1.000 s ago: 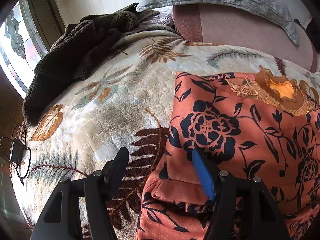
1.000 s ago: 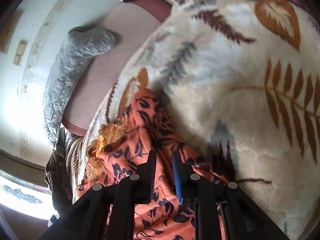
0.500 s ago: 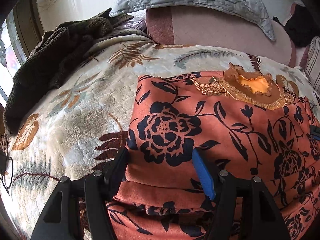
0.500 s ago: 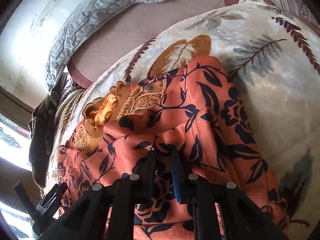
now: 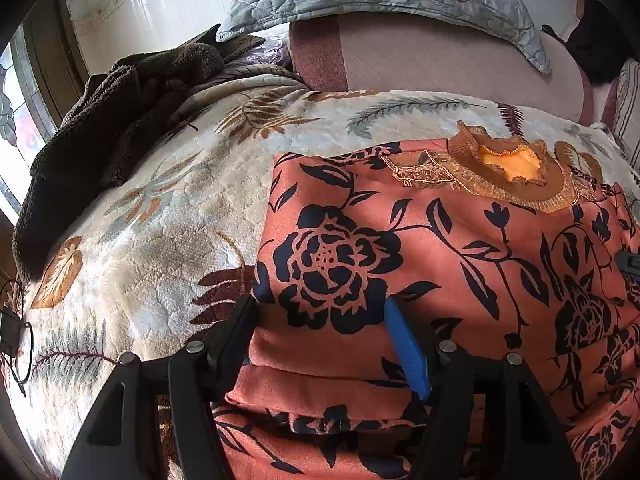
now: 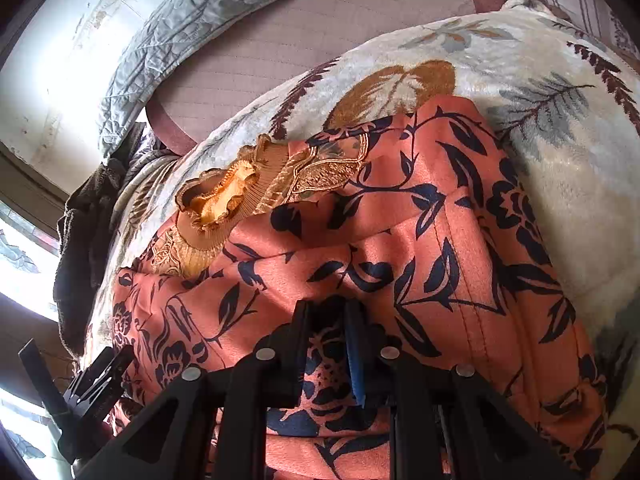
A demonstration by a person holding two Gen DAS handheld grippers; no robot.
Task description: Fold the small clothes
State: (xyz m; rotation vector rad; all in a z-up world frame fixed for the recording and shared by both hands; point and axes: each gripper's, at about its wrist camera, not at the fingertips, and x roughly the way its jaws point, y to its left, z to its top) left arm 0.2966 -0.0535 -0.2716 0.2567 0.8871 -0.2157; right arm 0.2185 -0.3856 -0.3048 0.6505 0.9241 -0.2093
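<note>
Currently the orange-pink fleece garment with navy flower print (image 5: pixel 440 248) lies on the cream leaf-patterned plush blanket (image 5: pixel 152 264), ruffled mustard collar (image 5: pixel 504 168) at the far side.

Left gripper (image 5: pixel 320 324): jaws wide, straddling the near-left folded hem; pads not visibly pressing.

Right gripper (image 6: pixel 328 328): jaws narrow, pinched on a bunched ridge of the same cloth.

Risks, as judged:
- The thin pinch may hold only the top layer, so lower layers could lag and the fold skew.
- The left side is unclamped, so its hem could drag or unroll.
- Plush pile may snag the fleece.

Versus a second ago: the right view has swung from the garment's edge to over its body, and the left gripper now sits on the hem rather than beside it.
</note>
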